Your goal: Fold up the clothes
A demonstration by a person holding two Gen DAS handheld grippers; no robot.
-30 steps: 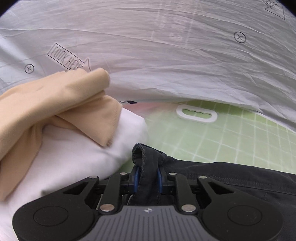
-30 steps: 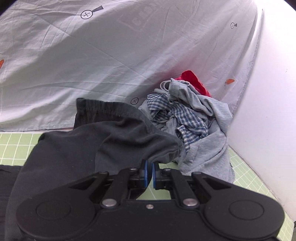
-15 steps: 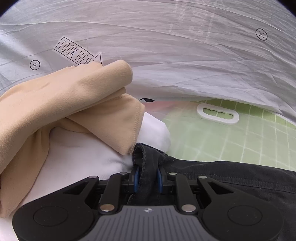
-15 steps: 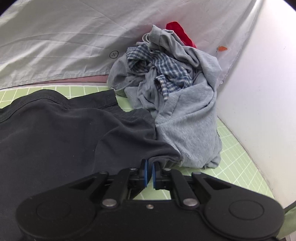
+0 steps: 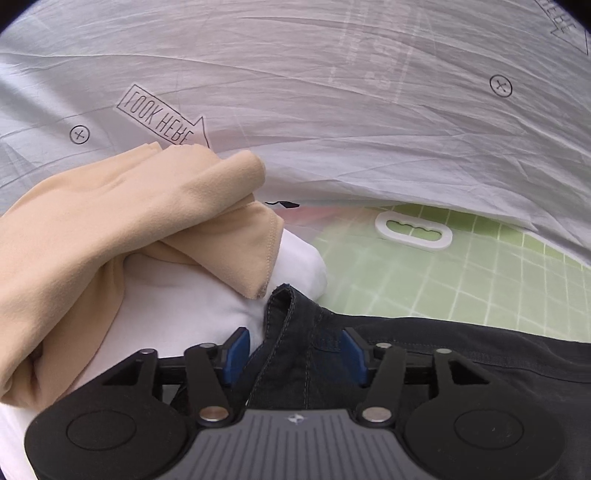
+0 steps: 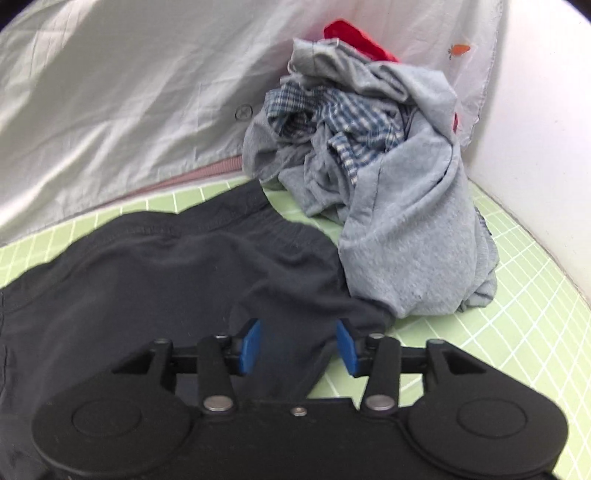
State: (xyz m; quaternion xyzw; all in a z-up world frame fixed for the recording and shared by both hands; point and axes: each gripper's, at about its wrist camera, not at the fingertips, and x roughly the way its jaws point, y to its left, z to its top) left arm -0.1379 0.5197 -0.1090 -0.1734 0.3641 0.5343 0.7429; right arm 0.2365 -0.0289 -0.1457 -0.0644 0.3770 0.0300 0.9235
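Dark shorts [image 5: 461, 354] lay low in both frames, loose between the just-opened left gripper [image 5: 293, 350] and right gripper [image 6: 298, 345].

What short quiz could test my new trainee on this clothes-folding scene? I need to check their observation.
1. True or false: the left claw is clamped on the dark garment.
2. Which lies on the white folded garment: A) beige garment B) red garment?
3. What pattern shows in the unfolded pile?

Key: 1 false, both claws' jaws have just opened; 2 A; 3 blue-and-white checks.
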